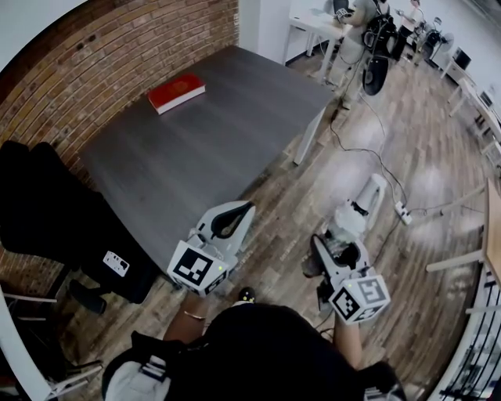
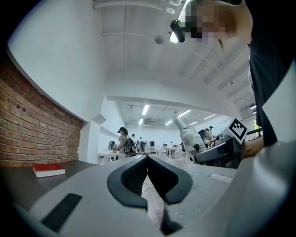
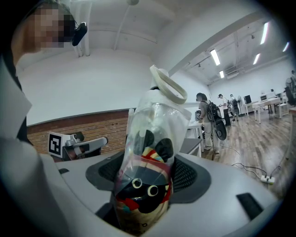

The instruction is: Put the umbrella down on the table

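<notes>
My right gripper (image 3: 149,178) is shut on a folded umbrella (image 3: 150,148) in a clear plastic sleeve; its fabric is dark with red stripes and cartoon eyes, and a white loop handle tops it. In the head view the umbrella (image 1: 362,205) points away from me over the wooden floor, right of the table, held by the right gripper (image 1: 342,252). The left gripper (image 1: 239,213) hangs by the table's near corner, jaws shut with nothing between them. From the left gripper (image 2: 148,161) view the umbrella (image 2: 187,133) rises at the right. The dark grey table (image 1: 203,149) lies ahead on the left.
A red book (image 1: 176,92) lies at the table's far left by the brick wall (image 1: 86,55). A black chair with dark cloth (image 1: 55,211) stands at the left. A cable and power strip (image 1: 402,210) lie on the floor. People stand at white desks (image 1: 317,23) far off.
</notes>
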Tool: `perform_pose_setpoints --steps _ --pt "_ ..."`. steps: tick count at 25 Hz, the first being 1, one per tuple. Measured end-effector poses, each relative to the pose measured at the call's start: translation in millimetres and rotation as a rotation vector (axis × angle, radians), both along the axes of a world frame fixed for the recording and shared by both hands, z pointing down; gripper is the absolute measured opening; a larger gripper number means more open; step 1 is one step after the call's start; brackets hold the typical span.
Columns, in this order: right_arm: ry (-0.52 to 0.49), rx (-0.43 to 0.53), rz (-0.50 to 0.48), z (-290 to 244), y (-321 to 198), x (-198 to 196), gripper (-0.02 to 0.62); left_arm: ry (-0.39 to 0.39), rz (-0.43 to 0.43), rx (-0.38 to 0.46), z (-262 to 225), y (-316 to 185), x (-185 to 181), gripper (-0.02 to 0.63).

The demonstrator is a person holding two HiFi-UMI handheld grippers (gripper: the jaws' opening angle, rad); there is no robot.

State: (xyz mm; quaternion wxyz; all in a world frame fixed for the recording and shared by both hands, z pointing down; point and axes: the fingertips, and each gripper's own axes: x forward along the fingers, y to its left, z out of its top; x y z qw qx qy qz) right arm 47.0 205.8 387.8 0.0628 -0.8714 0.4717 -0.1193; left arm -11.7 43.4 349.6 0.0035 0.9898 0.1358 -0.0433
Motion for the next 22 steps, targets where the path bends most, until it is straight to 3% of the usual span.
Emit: perform_pose_setpoints --steps 12,22 --pt "-0.03 0.004 -0.01 11.8 -13.5 28.5 0.298 -0.013 -0.024 0.017 7.1 -13.9 19.2 0.002" --pt "-0.044 0.038 -0.183 6.5 -98.5 106.9 0.298 -0.047 -0.234 0.015 13.0 -87.0 57.5 0.002"
